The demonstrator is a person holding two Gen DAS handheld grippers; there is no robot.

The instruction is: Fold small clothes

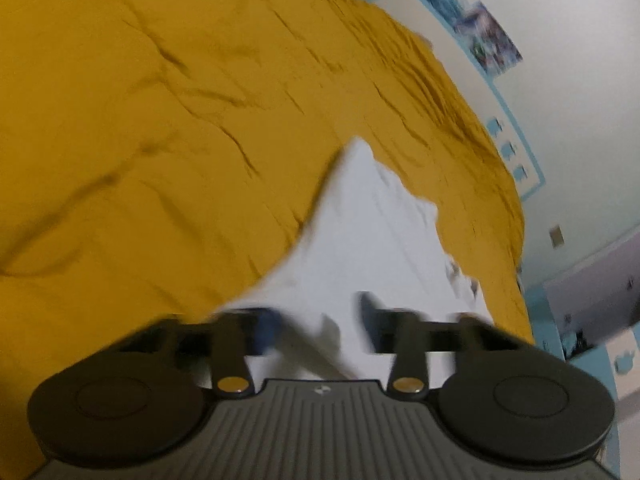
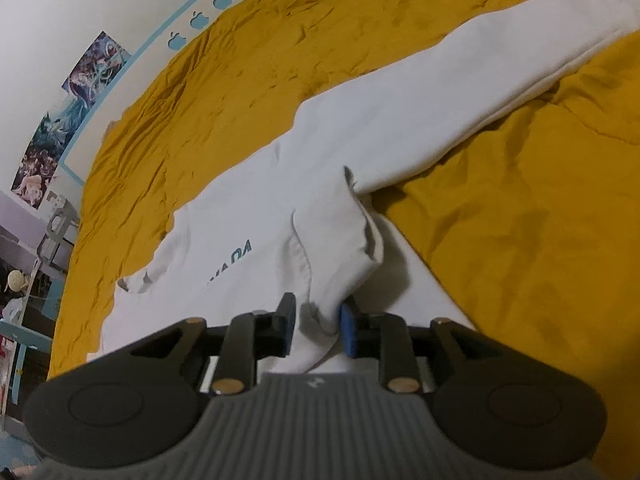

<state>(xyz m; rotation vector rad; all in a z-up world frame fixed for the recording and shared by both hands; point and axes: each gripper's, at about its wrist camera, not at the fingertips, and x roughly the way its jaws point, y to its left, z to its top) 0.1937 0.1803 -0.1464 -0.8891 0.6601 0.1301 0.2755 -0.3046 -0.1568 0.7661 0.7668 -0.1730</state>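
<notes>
Folding barely begun: white printed sweatshirt (image 2: 256, 216) lies spread on the mustard bedspread (image 2: 520, 240), sleeve toward one o'clock (unfolded). Right claw (image 2: 316, 326) pinches its fabric; left claw's (image 1: 316, 324) grip is blurred, cannot tell.

- White garment (image 2: 360, 128): soft matt cloth, thick like fleece, with printed teal lettering.
- Mustard bedcover (image 2: 248, 80): matt woven cloth, heavily creased.
- Right gripper (image 2: 318, 322): matt black plastic, ribbed grey body, brass-coloured metal pins.
- Posters (image 2: 86, 76): glossy paper.
</notes>
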